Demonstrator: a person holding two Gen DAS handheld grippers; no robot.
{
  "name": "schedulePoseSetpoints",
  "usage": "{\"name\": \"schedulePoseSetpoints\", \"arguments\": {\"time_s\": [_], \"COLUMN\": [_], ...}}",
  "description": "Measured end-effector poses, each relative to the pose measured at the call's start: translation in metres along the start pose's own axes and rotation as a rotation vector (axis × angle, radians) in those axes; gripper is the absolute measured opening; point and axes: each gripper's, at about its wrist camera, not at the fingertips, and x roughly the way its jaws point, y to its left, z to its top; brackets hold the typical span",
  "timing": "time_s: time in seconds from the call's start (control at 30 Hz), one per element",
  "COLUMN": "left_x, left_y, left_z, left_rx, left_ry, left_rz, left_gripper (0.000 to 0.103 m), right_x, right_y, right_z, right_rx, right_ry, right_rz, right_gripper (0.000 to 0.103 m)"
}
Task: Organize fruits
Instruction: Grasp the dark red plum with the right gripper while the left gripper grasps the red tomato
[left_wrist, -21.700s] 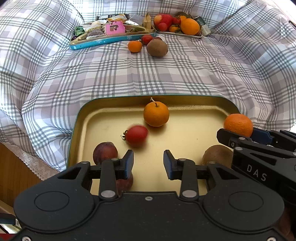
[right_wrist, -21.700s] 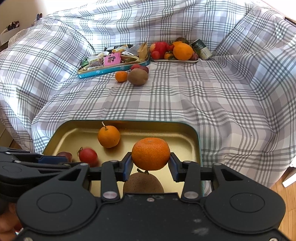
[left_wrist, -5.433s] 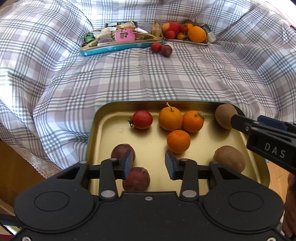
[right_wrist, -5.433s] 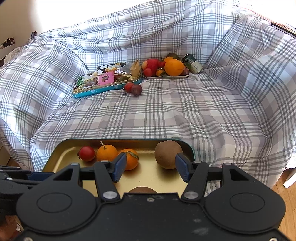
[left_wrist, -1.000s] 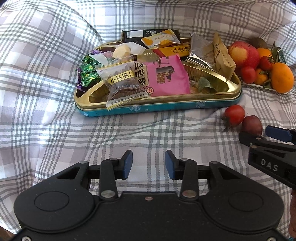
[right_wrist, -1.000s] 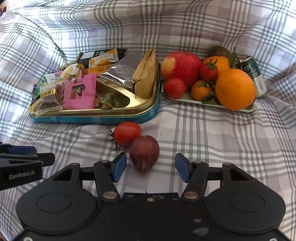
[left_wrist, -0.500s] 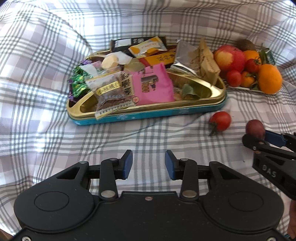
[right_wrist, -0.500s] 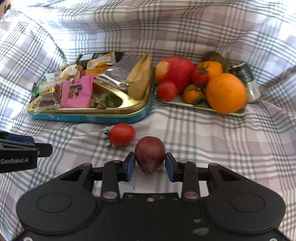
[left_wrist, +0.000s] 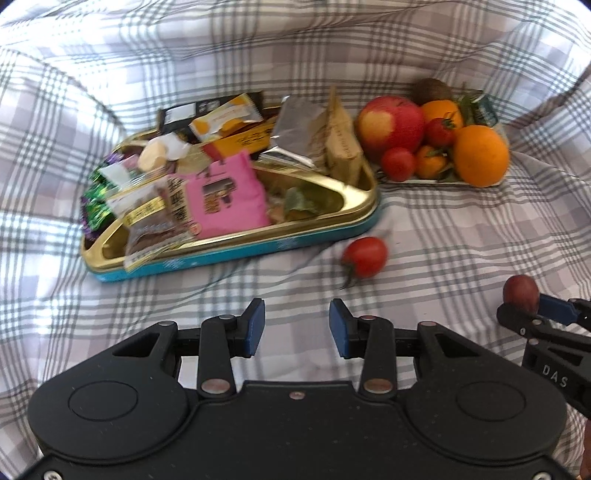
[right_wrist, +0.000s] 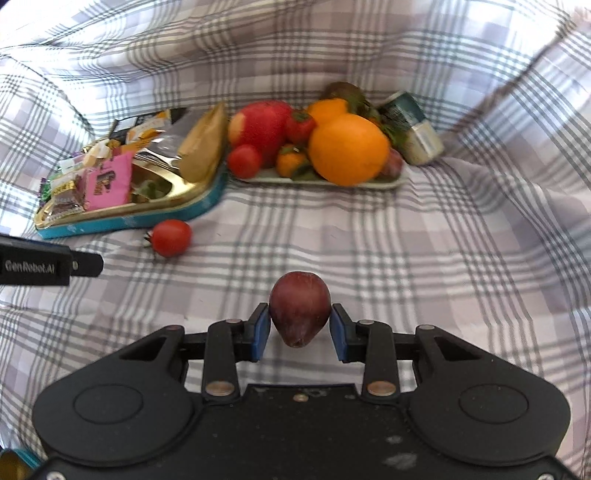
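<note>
White letters "DAS" stood on the black body of the right gripper (left_wrist: 532, 308), at four o'clock in the left wrist view. "GenRobot.AI" ran in pale print along the black side of the left gripper (right_wrist: 79, 264), at nine o'clock in the right wrist view. Print on the snack packets was too blurred to read.

We see both views in bright, soft daylight; the checked cloth (left_wrist: 443, 229) washes out toward eleven o'clock in each picture. Glare sits on the gold rim of the snack tin (left_wrist: 236, 236) and on the big orange (right_wrist: 347, 147). Shadows under the fruit are short and faint. Motion blur softens the wrappers and the cloth's lines. The fisheye bends the checks strongly at every edge, and the corners darken.
</note>
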Motion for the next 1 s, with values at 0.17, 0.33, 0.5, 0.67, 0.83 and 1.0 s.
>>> {"name": "schedulePoseSetpoints", "arguments": {"time_s": [0.17,0.33,0.5,0.67,0.83,1.0], "left_x": [0.001,0.006,0.015,0.025,0.032,0.039], "left_y": [-0.011,-0.019,-0.025,-0.030,-0.035,-0.037], "left_z": [0.008,0.016,0.019,0.021,0.023,0.024], "left_rx": [0.020,0.020,0.024,0.027,0.035,0.036], "left_ry": [-0.021,-0.034,-0.043,-0.036,-0.031,-0.024], "left_rz": [-0.027,-0.055,-0.068,-0.064,-0.064,-0.063], "left_gripper": [0.048,0.048,0.048,0.048,0.048,0.048], "right_x": [0.003,0.005,0.005,0.004,0.006,0.008], "right_y": [-0.007,-0.010,-0.009,-0.010,-0.010,-0.010], "right_z": [-0.003,-0.004,-0.005,-0.006,-0.006,-0.004], "right_rx": [0.018,0.023,0.014,0.011,0.006,0.001], "right_ry": [0.013,0.007,-0.004,-0.015,-0.019,-0.025], "right_rz": [-0.001,0.002,0.004,0.008,0.015,0.015], "right_gripper": [0.036,0.036,0.036,0.036,0.037,0.038]}}
